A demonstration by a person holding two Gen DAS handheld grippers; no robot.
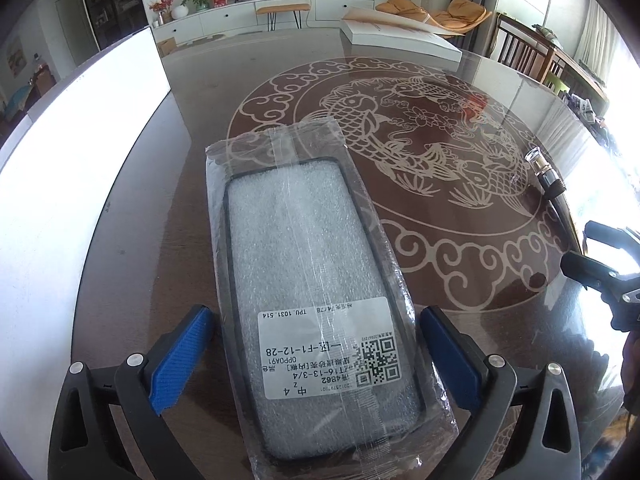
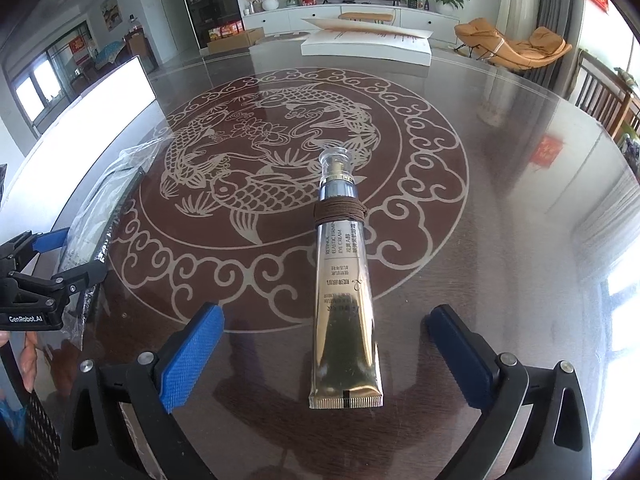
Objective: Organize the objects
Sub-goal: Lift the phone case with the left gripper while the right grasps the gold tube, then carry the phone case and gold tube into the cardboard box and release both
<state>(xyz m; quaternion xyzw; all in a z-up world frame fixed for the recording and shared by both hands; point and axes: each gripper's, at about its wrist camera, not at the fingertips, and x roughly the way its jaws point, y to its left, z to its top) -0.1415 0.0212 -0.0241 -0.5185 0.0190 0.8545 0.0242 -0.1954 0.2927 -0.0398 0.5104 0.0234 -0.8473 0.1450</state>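
Observation:
A phone case in a clear plastic bag [image 1: 312, 272] with a white label lies flat on the glass-topped table [image 1: 440, 312], between the open jaws of my left gripper [image 1: 316, 360]; the blue pads stand apart from its sides. It also shows in the right wrist view [image 2: 96, 208] at the left edge. A gold eye-cream tube [image 2: 344, 292] with a clear cap and brown cord around its neck lies between the open jaws of my right gripper [image 2: 324, 356], untouched. The tube's cap end shows in the left wrist view [image 1: 544, 172]. The right gripper shows there too [image 1: 600, 268].
The table has a round carp pattern [image 2: 280, 184] under glass. A white flat box [image 2: 368, 48] lies at the far edge. A white board [image 1: 80, 160] stands along the left. Chairs [image 1: 528, 52] stand at the right.

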